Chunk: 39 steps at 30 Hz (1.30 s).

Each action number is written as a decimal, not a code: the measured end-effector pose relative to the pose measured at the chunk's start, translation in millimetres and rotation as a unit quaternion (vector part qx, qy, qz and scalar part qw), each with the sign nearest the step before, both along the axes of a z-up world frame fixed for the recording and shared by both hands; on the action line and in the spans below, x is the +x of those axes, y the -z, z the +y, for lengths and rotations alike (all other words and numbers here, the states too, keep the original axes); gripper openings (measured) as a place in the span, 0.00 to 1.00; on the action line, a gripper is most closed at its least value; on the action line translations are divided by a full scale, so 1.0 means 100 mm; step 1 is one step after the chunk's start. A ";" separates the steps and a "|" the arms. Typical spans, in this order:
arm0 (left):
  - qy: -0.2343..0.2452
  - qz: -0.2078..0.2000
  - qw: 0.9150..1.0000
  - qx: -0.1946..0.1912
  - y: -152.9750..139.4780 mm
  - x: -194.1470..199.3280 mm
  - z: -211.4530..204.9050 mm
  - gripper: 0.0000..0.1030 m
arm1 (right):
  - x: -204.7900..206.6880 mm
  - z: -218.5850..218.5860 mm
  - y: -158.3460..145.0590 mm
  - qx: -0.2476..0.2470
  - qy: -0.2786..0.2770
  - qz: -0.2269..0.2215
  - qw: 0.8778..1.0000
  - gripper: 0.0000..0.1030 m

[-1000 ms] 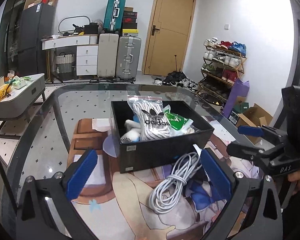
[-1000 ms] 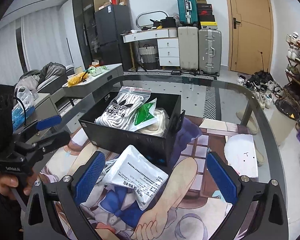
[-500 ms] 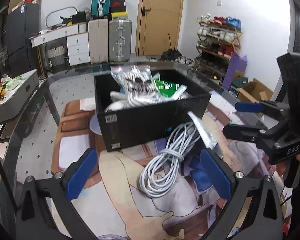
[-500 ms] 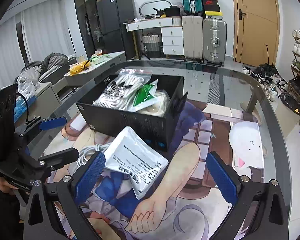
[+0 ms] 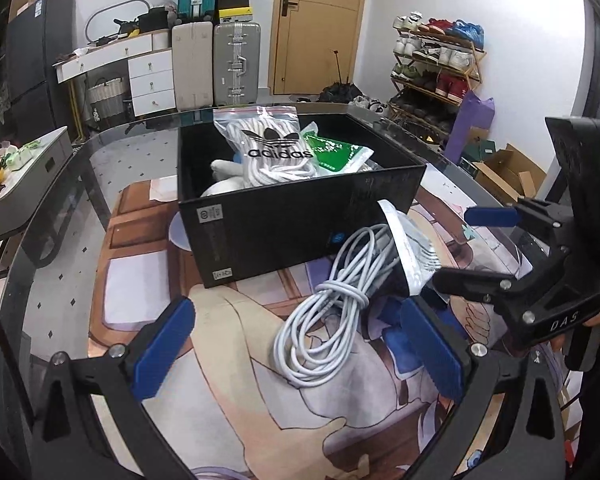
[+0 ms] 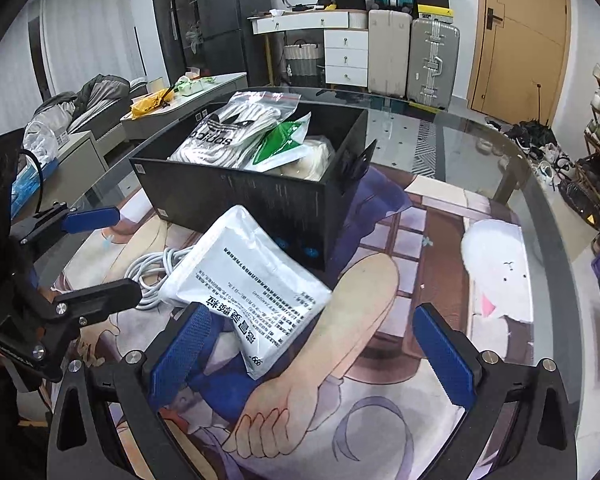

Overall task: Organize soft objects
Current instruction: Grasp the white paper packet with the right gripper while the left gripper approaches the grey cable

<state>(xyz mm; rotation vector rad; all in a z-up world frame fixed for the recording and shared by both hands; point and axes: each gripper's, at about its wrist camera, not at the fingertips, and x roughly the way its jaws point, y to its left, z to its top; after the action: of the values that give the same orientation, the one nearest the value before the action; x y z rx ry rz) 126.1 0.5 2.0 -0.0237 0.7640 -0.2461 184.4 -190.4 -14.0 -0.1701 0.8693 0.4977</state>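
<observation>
A black box on the printed mat holds an adidas bag, a green pouch and pale soft items. In front of the box lies a coiled white cable, and a white printed pouch leans on it. My left gripper is open, its blue pads either side of the cable, just short of it. My right gripper is open too, its left pad under the pouch's near corner. Each gripper shows in the other's view.
The glass table's curved edge runs along the right. A low grey side table stands to the left. Suitcases, a white dresser, a door and a shoe rack line the room's far side.
Both grippers have moved forward and down towards the cable and pouch, which now look larger. Both stayed open. Nothing on the mat has shifted.
</observation>
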 end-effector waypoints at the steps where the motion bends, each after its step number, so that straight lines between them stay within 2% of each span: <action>1: 0.000 0.000 1.000 -0.002 0.00 0.00 0.00 1.00 | 0.00 0.01 0.00 0.000 -0.002 0.000 1.000 0.99; 17: -0.012 0.017 0.999 -0.031 0.04 0.04 0.15 1.00 | 0.12 0.16 0.11 -0.023 -0.023 0.005 0.999 0.99; 25: -0.011 0.020 0.999 -0.036 0.07 0.04 0.17 1.00 | 0.25 0.22 0.12 0.002 -0.048 0.019 0.999 0.99; 27: -0.012 0.021 0.999 -0.037 0.07 0.04 0.16 1.00 | 0.27 0.25 0.12 0.003 -0.054 0.022 0.998 0.94; 29: -0.011 0.022 0.999 -0.037 0.07 0.04 0.16 1.00 | 0.28 0.28 0.14 0.004 -0.059 0.028 0.998 0.81; 34: -0.012 0.024 0.999 -0.038 0.07 0.04 0.16 1.00 | 0.24 0.31 0.16 0.006 -0.064 0.028 0.998 0.61; 39: -0.010 0.028 0.999 -0.037 0.07 0.05 0.15 1.00 | 0.09 0.24 0.09 0.026 -0.056 0.012 0.998 0.53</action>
<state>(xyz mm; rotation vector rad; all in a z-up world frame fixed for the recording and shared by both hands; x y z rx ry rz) 131.5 15.8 -5.0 -0.1085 0.8103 -0.2555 193.4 -166.6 -23.3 -0.1649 0.8726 0.6270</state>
